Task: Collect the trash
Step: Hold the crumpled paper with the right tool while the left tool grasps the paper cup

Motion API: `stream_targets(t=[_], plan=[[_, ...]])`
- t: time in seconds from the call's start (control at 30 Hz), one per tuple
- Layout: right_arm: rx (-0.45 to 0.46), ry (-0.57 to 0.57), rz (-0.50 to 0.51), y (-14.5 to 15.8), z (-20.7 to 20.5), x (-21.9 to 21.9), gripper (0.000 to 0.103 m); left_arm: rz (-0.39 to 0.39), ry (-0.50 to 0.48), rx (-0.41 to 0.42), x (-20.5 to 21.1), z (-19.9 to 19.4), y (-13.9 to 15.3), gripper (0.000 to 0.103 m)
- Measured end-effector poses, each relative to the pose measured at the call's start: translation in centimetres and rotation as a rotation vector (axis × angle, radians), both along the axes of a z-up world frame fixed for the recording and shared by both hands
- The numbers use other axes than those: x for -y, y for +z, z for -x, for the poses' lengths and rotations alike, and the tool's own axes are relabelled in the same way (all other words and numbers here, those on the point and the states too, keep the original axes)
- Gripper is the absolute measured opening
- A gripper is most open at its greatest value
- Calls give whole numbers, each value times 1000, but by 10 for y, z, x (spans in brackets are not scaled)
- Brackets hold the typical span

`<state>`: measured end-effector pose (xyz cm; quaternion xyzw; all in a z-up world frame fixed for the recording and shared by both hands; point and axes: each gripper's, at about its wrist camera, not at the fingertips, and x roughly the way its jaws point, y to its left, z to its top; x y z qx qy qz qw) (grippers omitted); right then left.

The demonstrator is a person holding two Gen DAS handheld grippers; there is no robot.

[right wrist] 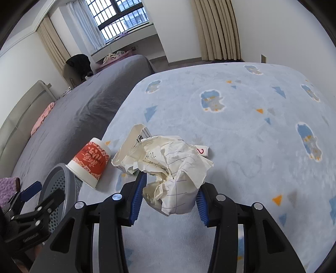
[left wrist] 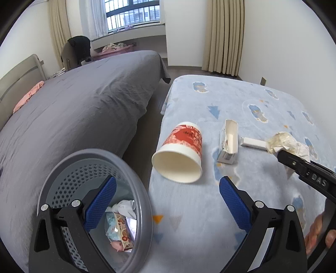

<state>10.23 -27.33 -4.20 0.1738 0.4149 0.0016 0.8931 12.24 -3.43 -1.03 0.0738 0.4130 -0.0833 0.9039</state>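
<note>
Two claws working over a light blue patterned blanket (right wrist: 241, 130).

Nearest, at six o'clock in the right wrist view: right gripper (right wrist: 169, 197) pinching a crumpled ball of lined paper (right wrist: 174, 174) between its blue pads (right wrist: 137, 196), pads pressing into both sides of the wad, wad hanging just above the blanket. No earlier picture for judging any closing.

Nearest in the left wrist view: left gripper (left wrist: 168, 203) standing spread wide, nothing sitting between its blue pads (left wrist: 100, 206). Hovering partly over a grey perforated bin (left wrist: 134, 184) at seven o'clock, beside the blanket's edge. Lying inside the bin: a white wad, a printed wrapper and something pink, too small for telling more.

Further out, at twelve o'clock from the left gripper: a red and white paper cup (left wrist: 180, 151) lying on its side on the blanket, mouth facing the camera. Just beside it at one o'clock: an opened small white box (left wrist: 229, 145), then a small white strip (left wrist: 255, 143) beyond that.

Farthest: a bed with a grey sheet (left wrist: 84, 109) stretching toward ten o'clock, beige curtains (left wrist: 225, 35) and a barred window (left wrist: 132, 12) at twelve o'clock.
</note>
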Motion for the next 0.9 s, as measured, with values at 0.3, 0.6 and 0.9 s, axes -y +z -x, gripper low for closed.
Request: stream_targets(t=[0.3,0.6,0.9], plan=[[23,-7,-45,8,-1,9,43,-10,-18,-86,11,-51,-8,96],[25,-9,-65,8,-4,14,43,-118,-78,-181,34,-81,-33,96],[27,-2,-69,7,-6,13,43,-123,-57,-263,37,-100,-54,96]])
